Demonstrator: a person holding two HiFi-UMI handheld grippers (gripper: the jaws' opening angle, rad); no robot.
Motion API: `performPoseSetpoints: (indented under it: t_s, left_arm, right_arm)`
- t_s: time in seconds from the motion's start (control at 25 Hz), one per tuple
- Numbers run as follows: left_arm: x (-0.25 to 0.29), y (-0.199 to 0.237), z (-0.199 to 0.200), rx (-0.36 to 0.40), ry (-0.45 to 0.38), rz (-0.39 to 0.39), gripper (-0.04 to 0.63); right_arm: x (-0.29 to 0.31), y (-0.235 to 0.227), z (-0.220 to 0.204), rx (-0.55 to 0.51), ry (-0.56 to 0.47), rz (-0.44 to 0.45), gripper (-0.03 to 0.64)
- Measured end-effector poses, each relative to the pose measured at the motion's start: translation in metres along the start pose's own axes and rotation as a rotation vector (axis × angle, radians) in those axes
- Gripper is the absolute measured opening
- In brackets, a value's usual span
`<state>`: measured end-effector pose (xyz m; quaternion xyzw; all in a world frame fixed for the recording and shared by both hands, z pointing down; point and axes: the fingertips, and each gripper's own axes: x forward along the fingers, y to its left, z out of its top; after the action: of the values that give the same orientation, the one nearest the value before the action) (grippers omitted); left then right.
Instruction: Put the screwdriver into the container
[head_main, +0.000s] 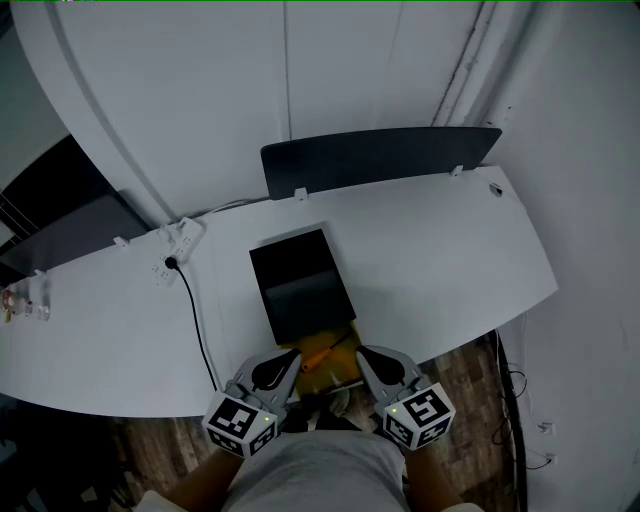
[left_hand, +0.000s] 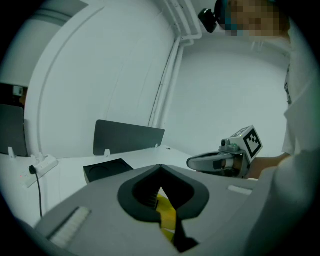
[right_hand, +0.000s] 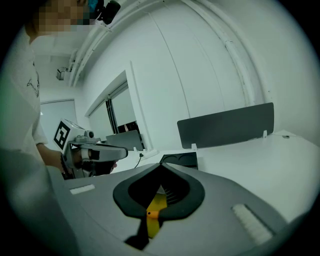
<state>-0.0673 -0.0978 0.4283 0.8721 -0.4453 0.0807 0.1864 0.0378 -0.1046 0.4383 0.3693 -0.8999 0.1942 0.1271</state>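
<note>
The screwdriver (head_main: 321, 354) lies at the near edge of the desk (head_main: 450, 250), just before the black container (head_main: 300, 283), between the left tongs (head_main: 296, 359) and right tongs (head_main: 362, 353), both closed and seemingly empty, so pickup is likely still pending: one pair must open and straddle the handle.
</note>
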Motion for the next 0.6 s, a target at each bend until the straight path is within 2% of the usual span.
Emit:
performPoseSetpoints:
  t_s: [0.6]
  left_arm:
    - [0.005, 0.011, 0.007, 0.055, 0.03, 0.013, 0.002]
  right_arm:
    - [0.006, 0.0, 0.001, -0.027, 0.025, 0.014, 0.014]
